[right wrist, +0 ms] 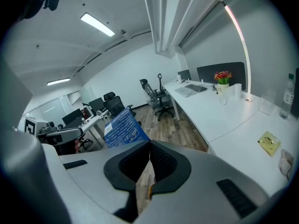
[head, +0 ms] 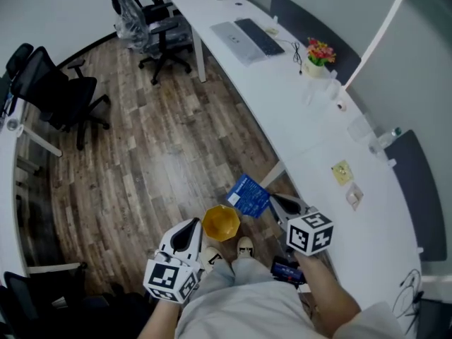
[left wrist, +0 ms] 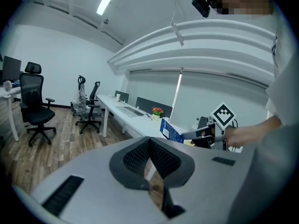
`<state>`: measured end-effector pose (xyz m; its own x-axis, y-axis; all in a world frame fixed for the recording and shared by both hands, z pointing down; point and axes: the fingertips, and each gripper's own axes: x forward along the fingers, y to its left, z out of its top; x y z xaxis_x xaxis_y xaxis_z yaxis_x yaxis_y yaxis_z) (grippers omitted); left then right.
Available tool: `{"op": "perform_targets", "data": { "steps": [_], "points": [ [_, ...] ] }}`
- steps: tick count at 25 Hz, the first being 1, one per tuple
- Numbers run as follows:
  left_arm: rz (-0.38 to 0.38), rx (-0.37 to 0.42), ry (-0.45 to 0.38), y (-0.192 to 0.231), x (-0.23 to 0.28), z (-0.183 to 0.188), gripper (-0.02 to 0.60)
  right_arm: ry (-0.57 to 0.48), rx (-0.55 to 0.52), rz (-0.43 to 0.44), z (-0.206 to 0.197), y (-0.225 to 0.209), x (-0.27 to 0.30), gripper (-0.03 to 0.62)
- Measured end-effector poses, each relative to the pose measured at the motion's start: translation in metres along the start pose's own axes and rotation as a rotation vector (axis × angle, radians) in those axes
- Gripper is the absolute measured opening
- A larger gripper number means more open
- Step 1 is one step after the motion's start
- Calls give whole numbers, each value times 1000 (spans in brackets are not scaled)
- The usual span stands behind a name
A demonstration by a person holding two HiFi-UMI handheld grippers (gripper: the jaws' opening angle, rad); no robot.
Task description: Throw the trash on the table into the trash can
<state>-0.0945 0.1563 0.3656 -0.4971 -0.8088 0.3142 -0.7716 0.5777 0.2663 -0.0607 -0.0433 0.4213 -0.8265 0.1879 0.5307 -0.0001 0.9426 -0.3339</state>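
currently, item by item, all places taken from the yellow trash can (head: pixel 221 222), which stands on the wood floor with its mouth open upward, just ahead of the person's shoes (head: pixel 245 246).

- right gripper (head: pixel 274 201): to the right of the can; jaws clamped flat on a blue packet (head: pixel 248 195), pinching one edge.
- blue packet: held up off the floor, tilted, at the can's far right rim in head view; it looks to hang beside the mouth rather than over it, though the steep angle leaves this unsure. it also shows above the jaw tips in right gripper view (right wrist: pixel 122 127) and in left gripper view (left wrist: pixel 170 131).
- left gripper (head: pixel 192 226): close on the can's left; jaws drawn together with nothing between them, as its own view shows (left wrist: pixel 149 141).
- long white table (head: pixel 304 119): to the right of the can and running away beyond it.
- yellow packet (head: pixel 342 171): on the table, well right of the can.
- pale wrapper (head: pixel 354 198): on the table just beside the yellow packet, also right of the can.
- flower pot (head: pixel 319 55) and keyboard (head: pixel 259 36): on the table, far beyond the can.
- black office chairs (head: pixel 63 94): far beyond the can, to its left.
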Motion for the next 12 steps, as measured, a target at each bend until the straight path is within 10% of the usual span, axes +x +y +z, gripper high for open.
{"op": "perform_targets", "data": {
  "steps": [12],
  "points": [
    [82, -44, 14, 18, 6, -10, 2, 94, -32, 58, -16, -7, 31, 32]
  ]
}}
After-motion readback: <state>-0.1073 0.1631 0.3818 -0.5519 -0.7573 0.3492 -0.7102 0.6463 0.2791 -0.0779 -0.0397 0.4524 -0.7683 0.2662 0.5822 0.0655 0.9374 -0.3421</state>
